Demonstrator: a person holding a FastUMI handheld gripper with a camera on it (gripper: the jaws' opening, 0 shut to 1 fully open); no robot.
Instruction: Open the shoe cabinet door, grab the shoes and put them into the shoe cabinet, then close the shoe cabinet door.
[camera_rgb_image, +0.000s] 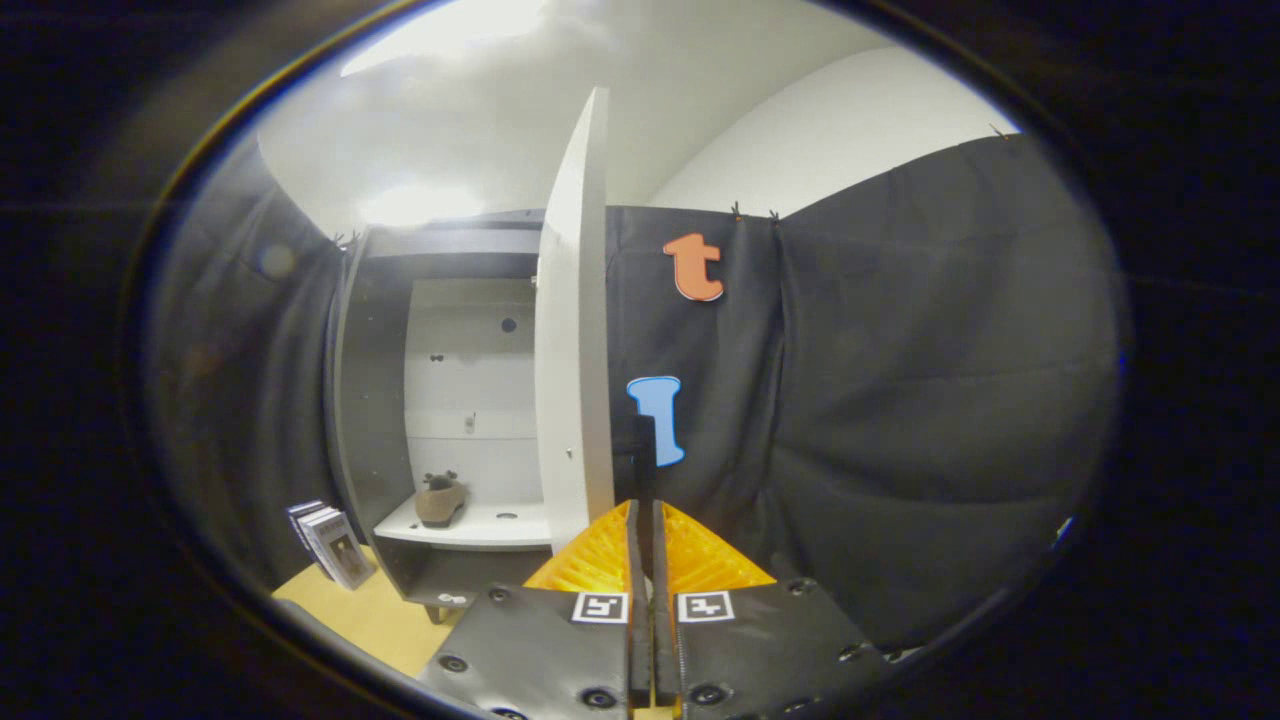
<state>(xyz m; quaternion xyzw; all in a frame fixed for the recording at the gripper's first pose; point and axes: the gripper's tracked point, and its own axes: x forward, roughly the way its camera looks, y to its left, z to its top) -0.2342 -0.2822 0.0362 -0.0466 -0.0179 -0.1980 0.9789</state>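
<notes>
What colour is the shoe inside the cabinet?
Brown or tan, seen in the gripper view: the shoe sits on the white shelf.

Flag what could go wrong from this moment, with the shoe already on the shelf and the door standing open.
1. The tool has its fingers together right beside the door's edge; a push there could slide off the thin edge.
2. The shoe sits near the front of the shelf, so the swinging door might clip it.
3. The boxes stand close beside the cabinet and may get bumped.

Camera rides tongs; faces door edge closely
</notes>
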